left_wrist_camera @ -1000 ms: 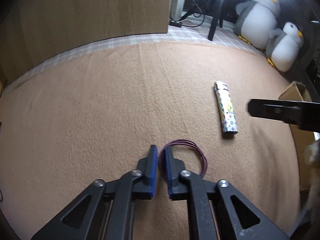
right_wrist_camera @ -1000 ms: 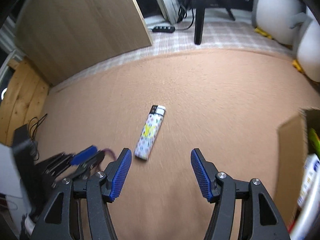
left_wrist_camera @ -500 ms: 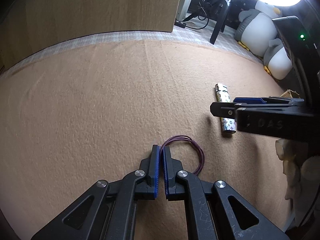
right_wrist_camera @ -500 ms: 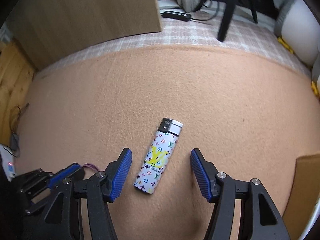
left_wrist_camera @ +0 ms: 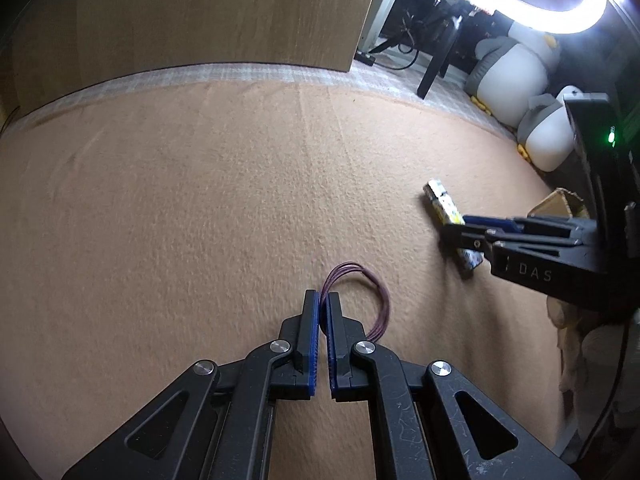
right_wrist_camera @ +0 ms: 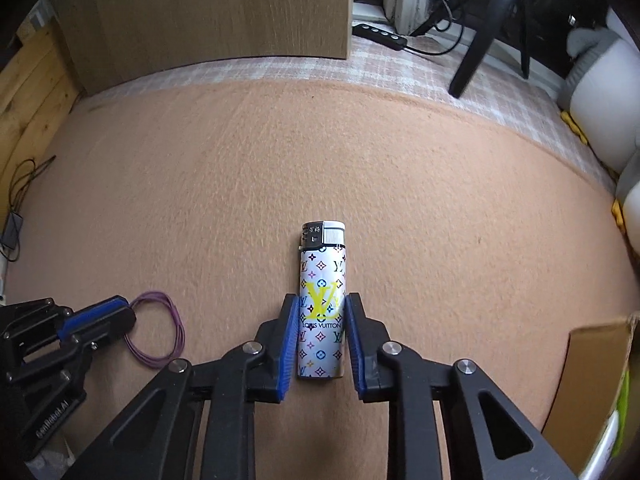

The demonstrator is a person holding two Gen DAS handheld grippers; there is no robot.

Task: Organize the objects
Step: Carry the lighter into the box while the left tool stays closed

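A purple hair tie [left_wrist_camera: 372, 296] lies on the tan carpet [left_wrist_camera: 200, 220]. My left gripper [left_wrist_camera: 322, 300] is shut on its near left strand; it also shows in the right wrist view [right_wrist_camera: 116, 312], with the hair tie [right_wrist_camera: 160, 332] beside it. A white patterned lighter [right_wrist_camera: 322, 304] lies flat on the carpet. My right gripper [right_wrist_camera: 320, 312] is closed around the lighter's lower half, both blue pads against its sides. In the left wrist view the right gripper [left_wrist_camera: 472, 232] covers the middle of the lighter [left_wrist_camera: 440, 200].
An open cardboard box [right_wrist_camera: 600, 380] stands at the right. Two plush penguins [left_wrist_camera: 520, 84] sit at the far right. A wooden panel [right_wrist_camera: 220, 12] stands behind the carpet, with a power strip [right_wrist_camera: 380, 34] and a tripod leg [right_wrist_camera: 476, 48] on checked flooring.
My right gripper moved forward over the lighter and closed from wide open onto its sides. My left gripper finished closing on the hair tie strand and stayed in place.
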